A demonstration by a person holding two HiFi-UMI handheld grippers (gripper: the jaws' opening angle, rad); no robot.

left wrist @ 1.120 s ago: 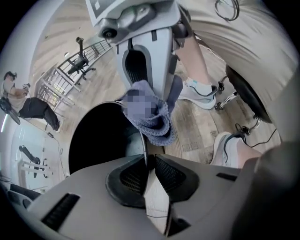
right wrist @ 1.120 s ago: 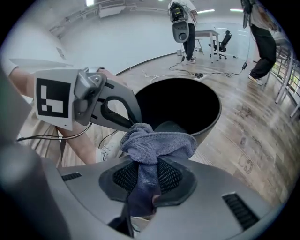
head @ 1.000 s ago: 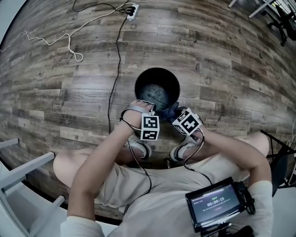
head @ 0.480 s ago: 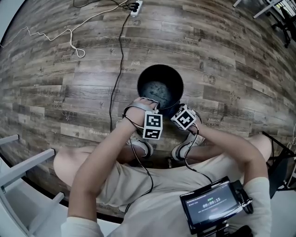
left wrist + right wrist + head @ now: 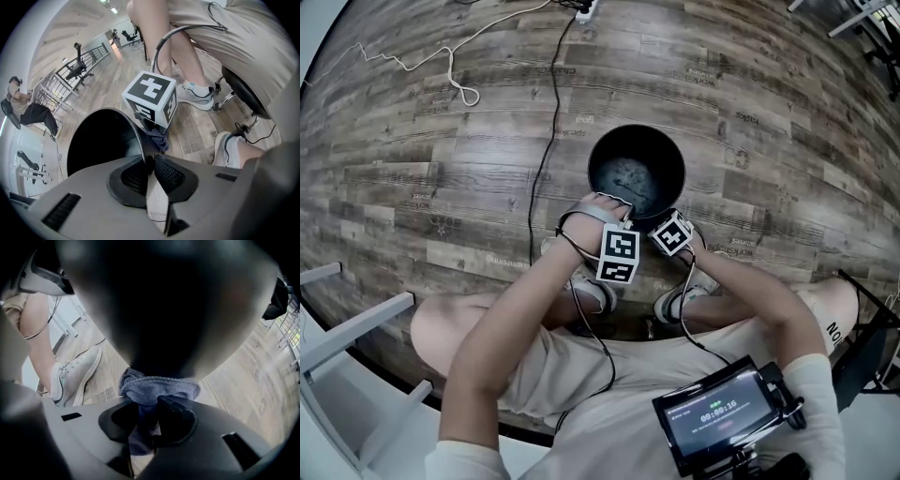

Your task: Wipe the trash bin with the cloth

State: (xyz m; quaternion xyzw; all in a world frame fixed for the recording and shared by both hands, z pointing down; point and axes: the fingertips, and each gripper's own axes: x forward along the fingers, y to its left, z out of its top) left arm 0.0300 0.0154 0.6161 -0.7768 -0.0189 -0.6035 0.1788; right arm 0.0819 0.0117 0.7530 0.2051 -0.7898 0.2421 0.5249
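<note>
A black round trash bin [image 5: 592, 165] stands on the wood floor in front of the seated person. My left gripper [image 5: 621, 216] is at the bin's near rim, shut on the rim's thin edge [image 5: 137, 140]. My right gripper [image 5: 662, 225] is just to the right of it, low against the bin's near outer wall [image 5: 164, 310]. It is shut on a blue-grey cloth [image 5: 159, 387], and the bunched cloth presses on that wall. The left gripper view shows the cloth [image 5: 157, 137] hanging under the right gripper's marker cube [image 5: 150, 98].
A black cable [image 5: 546, 141] runs across the floor left of the bin up to a power strip [image 5: 586, 11]. A white cord [image 5: 441, 66] loops at the far left. The person's shoes [image 5: 592, 292] sit close behind the grippers. A white frame [image 5: 347, 347] stands lower left.
The right gripper with the cloth has slid left and lower along the bin's near wall, closer to the left gripper. The left gripper stays at the rim.
</note>
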